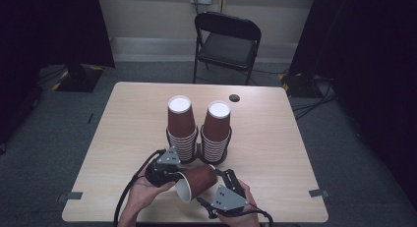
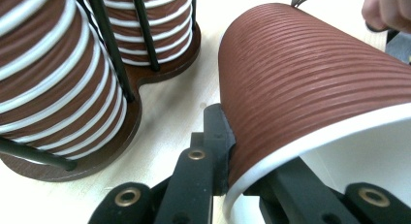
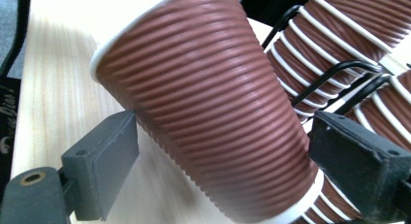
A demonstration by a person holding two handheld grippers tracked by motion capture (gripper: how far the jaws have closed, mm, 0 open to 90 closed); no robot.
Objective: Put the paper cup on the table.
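Lying on its side at the lower centre of the high view, just above the desk (image 1: 275, 138): brown cup (image 1: 196, 182), long axis running lower left to upper right. Left tool (image 1: 172, 180) pinching its white rim, jaws narrow. Right tool (image 1: 219, 180) flanking its base end, jaws wide, not pressing. Behind, two cup stacks (image 1: 199, 138).

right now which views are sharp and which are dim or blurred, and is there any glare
High view: dim, dark at both sides, the table evenly lit. Left gripper view: bright, the cup ridges crisp, the table washed out pale. Right gripper view: the cup ridges sharp, the near pads slightly soft, no hard glare.
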